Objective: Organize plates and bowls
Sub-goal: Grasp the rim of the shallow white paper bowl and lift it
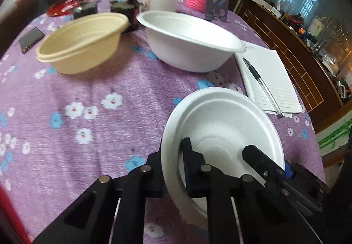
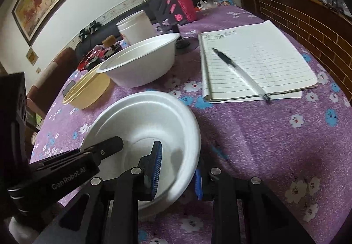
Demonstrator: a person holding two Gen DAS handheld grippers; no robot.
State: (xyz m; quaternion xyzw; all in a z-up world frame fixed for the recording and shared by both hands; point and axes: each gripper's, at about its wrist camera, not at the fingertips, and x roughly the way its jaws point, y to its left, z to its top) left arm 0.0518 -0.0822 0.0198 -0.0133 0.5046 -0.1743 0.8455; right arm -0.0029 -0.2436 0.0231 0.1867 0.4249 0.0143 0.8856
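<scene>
Gripping the near white bowl by its left rim, the left gripper is clamped, one finger inside, one outside. Farther off sit the beige bowl and the large white bowl.

From the right wrist, the right gripper pinches the same bowl's right wall; lift both sides evenly to keep the thin rim from buckling.

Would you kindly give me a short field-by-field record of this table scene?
nearest item: small white bowl, empty
left gripper: shut on the bowl's rim
right gripper: shut on the opposite side of the rim
farther back: large white bowl and tan bowl, side by side, both empty
to the side: notebook with a pen on it
surface: purple floral tablecloth
</scene>
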